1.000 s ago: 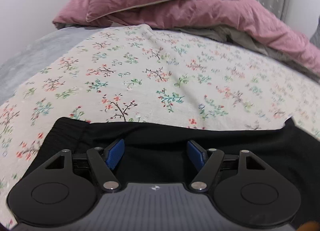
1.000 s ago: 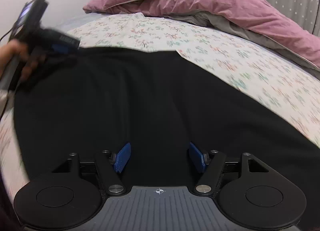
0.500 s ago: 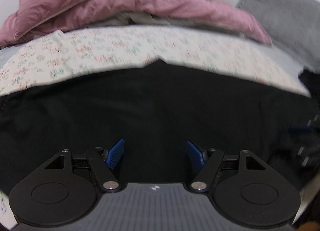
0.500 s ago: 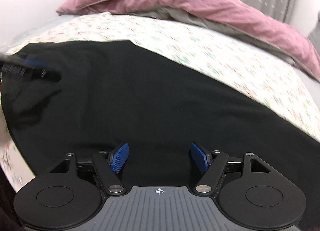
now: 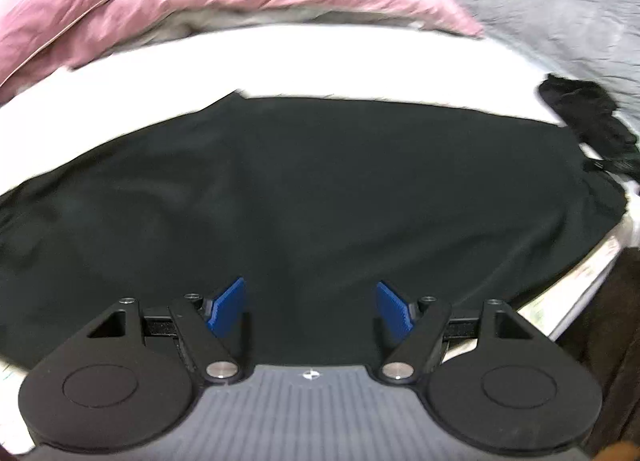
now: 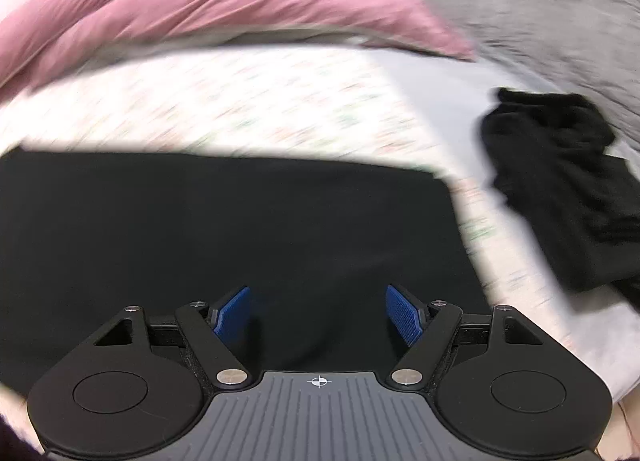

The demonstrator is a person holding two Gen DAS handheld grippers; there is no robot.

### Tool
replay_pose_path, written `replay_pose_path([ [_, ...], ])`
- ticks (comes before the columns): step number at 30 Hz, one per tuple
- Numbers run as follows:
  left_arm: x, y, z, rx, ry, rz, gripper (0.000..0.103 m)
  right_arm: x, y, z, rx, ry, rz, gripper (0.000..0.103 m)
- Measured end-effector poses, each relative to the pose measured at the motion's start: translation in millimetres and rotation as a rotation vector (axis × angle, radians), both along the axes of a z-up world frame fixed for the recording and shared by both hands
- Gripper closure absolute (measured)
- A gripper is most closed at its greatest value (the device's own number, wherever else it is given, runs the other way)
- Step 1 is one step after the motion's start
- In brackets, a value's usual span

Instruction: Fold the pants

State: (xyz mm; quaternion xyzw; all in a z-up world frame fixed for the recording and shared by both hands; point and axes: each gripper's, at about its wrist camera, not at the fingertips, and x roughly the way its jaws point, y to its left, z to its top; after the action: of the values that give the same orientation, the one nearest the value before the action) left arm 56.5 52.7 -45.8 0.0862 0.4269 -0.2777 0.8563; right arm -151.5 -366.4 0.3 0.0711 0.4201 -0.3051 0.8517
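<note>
Bed (image 6: 280, 101) with floral sheet carries the pants (image 5: 320, 189), spread flat along its near edge. Left tongs (image 5: 310, 303) stand wide apart, empty, above the fabric. Right tongs (image 6: 318, 311) are opening, nothing clamped. Judgement: early stage; further folds remain. A dark heap (image 6: 560, 181) lies toward the right edge. No legible writing.

Pink duvet (image 6: 224, 1), grey blanket (image 6: 552, 21), floral sheet (image 6: 248, 109), crumpled black garment (image 6: 560, 181)
</note>
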Motion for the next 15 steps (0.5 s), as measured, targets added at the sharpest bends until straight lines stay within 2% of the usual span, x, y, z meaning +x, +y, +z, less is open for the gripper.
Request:
replay_pose_path([
  [3,-2.1,-38.1,-9.0,-0.025,0.002,-0.043,0.009,0.2,-47.0,-4.2,-0.007,-0.025,-0.094,0.030],
  [5,-3.7,-62.3,-17.2,-0.049,0.015,-0.082,0.009,-0.8,-73.5,-8.8,0.034,-0.048,-0.133,0.039],
  [6,-7.6,-70.7,-20.7,-0.057,0.014,-0.099,0.009,2.5,-86.5,-11.8,0.054,-0.061,-0.149,0.040],
  [10,-16.0,-99.5,-33.2,-0.038,0.026,-0.150,0.009,13.0,-122.2,-24.0,0.112,-0.085,-0.207,0.042],
  [12,-24.0,-103.5,-29.7,-0.025,0.018,-0.158,0.008,14.0,-134.1,-28.6,0.126,-0.110,-0.222,0.059],
  [13,-25.1,-102.7,-29.0,-0.027,0.023,-0.157,0.008,16.6,-138.2,-30.1,0.118,-0.124,-0.219,0.082],
  [14,-25.8,-102.1,-27.9,-0.032,0.030,-0.157,0.008,18.1,-139.5,-31.2,0.106,-0.137,-0.212,0.094],
  [15,-26.0,-101.9,-27.2,-0.039,0.035,-0.157,0.008,18.1,-139.1,-30.2,0.088,-0.157,-0.206,0.097],
])
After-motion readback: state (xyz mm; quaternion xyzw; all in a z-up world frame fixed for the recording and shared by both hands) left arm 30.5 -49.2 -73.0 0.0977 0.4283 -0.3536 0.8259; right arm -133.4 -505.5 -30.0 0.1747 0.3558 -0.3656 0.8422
